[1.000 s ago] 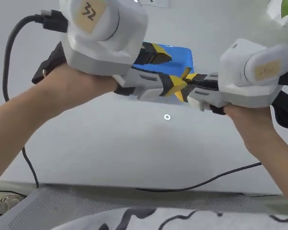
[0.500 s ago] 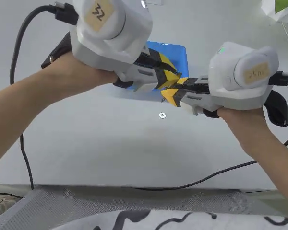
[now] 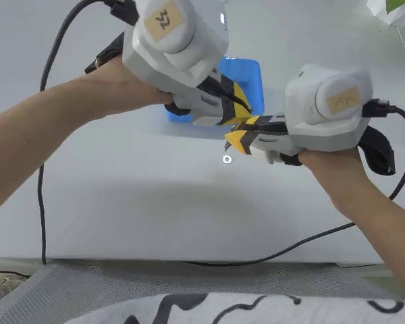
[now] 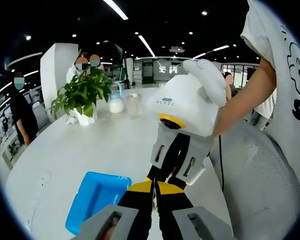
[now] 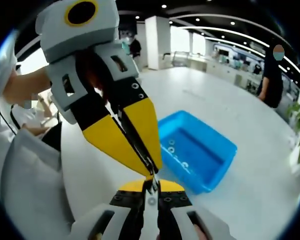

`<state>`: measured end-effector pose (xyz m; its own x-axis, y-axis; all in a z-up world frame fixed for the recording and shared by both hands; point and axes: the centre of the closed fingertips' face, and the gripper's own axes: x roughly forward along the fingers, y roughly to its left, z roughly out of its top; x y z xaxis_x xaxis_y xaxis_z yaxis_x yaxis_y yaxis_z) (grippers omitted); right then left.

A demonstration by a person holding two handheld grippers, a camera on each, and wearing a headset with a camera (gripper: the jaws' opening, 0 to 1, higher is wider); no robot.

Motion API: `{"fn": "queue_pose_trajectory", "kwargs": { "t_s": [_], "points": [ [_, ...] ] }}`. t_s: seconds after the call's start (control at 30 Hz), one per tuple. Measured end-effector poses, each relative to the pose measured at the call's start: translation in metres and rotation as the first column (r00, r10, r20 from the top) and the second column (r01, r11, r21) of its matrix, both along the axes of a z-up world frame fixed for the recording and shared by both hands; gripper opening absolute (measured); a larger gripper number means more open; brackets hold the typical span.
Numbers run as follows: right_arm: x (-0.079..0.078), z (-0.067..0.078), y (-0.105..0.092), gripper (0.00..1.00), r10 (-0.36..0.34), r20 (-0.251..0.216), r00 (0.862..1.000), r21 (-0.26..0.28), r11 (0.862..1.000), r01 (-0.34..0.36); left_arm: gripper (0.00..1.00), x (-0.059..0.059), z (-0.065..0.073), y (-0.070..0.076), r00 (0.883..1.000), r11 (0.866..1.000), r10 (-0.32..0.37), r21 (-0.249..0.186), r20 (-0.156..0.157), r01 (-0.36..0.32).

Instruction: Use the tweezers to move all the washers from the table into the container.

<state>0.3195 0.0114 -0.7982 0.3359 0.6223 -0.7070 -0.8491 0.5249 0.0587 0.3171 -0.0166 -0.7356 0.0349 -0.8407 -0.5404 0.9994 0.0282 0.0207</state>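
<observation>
One small metal washer (image 3: 227, 159) lies on the white table, just below the thin tweezers (image 3: 227, 144), whose tip points down at it without touching. My right gripper (image 3: 235, 140) is shut on the tweezers; in its own view (image 5: 150, 190) a pale strip sits between the jaws. My left gripper (image 3: 241, 115) comes in from above, meets it tip to tip, and is shut on the same tweezers (image 4: 154, 189). The blue container (image 3: 248, 75) stands right behind both grippers. Several washers lie inside the container (image 5: 217, 172).
A black cable (image 3: 304, 241) trails over the table near its front edge. Another cable (image 3: 44, 175) hangs from the left gripper. A potted plant (image 4: 85, 95) and cups stand far across the table. People stand in the background.
Both grippers have come lower and nearer the washer, so the tweezers' tip now hangs just above it. The left gripper's jaws look closer together than a second ago.
</observation>
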Motion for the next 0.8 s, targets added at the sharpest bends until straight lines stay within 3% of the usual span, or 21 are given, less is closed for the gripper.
{"fn": "queue_pose_trajectory", "kwargs": {
  "t_s": [0.13,0.3,0.47,0.8],
  "points": [
    [-0.001,-0.003,-0.002,0.04,0.000,-0.014,1.000,-0.003,1.000,0.000,0.00,-0.002,-0.002,-0.001,0.999,1.000,-0.023,0.001,-0.024,0.023],
    [0.000,-0.011,-0.004,0.05,-0.010,-0.021,1.000,-0.025,1.000,0.009,0.00,-0.001,-0.010,-0.004,0.999,0.999,-0.039,0.019,-0.018,0.040],
    [-0.002,-0.017,-0.006,0.05,-0.020,-0.047,0.999,-0.035,0.999,0.018,0.00,0.000,-0.017,-0.002,0.998,0.998,-0.052,0.034,-0.035,0.053],
    [-0.001,-0.013,-0.005,0.05,-0.018,-0.029,0.999,-0.043,0.999,0.017,0.00,-0.002,-0.013,-0.001,0.998,0.998,-0.055,0.031,-0.028,0.056]
  ]
}}
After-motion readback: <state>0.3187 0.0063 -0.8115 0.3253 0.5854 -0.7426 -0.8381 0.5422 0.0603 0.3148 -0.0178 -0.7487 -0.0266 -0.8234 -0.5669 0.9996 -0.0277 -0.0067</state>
